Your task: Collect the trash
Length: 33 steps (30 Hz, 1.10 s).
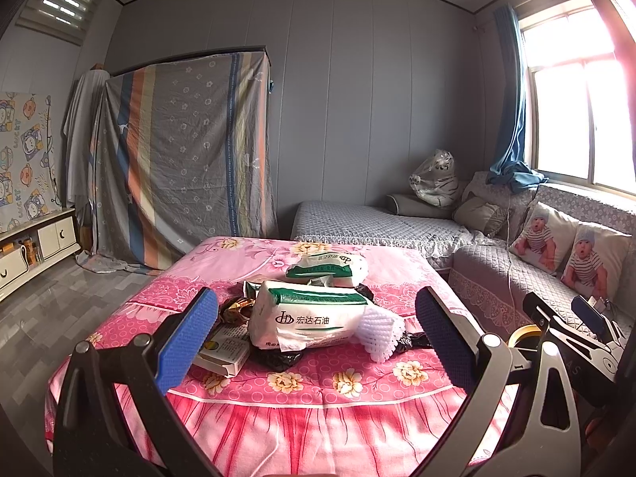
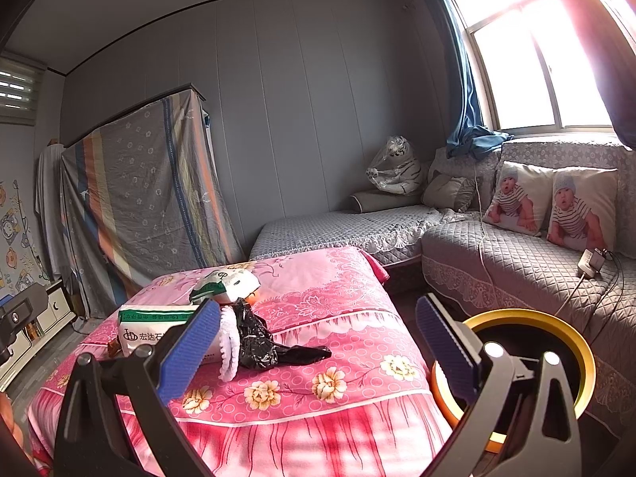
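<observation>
A pile of trash lies on the pink flowered table: a white-and-green tissue pack, a second pack behind it, white foam netting, a black plastic bag, a small carton and a brown wrapper. My left gripper is open and empty, just in front of the pile. My right gripper is open and empty, right of the pile, near the black bag and netting. A yellow-rimmed bin stands right of the table.
A grey quilted sofa with two baby-print cushions runs along the right under the window. A striped sheet covers a wardrobe at the back left. A low white cabinet stands at the left wall.
</observation>
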{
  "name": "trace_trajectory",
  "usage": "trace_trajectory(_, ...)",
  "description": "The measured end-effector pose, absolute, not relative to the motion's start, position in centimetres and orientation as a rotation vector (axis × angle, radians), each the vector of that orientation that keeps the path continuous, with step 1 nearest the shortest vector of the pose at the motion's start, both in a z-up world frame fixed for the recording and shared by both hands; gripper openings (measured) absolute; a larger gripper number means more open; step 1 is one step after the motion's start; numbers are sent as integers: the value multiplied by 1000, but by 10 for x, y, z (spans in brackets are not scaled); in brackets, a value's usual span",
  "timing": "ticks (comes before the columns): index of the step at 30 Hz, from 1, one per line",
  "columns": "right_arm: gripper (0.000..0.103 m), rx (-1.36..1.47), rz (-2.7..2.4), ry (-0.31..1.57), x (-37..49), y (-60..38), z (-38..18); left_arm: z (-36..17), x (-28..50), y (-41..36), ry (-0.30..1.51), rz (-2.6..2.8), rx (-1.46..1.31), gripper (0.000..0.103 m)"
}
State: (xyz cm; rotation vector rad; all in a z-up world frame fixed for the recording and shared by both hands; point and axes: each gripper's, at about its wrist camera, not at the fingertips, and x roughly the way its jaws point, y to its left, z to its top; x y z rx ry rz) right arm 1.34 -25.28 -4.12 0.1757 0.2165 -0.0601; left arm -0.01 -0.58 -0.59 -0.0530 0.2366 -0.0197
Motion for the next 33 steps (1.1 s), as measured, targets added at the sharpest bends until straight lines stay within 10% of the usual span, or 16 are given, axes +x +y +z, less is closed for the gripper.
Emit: trace_trajectory(33, 95, 221, -133, 226, 23, -272, -48, -34, 60, 69, 369, -366, -138, 95)
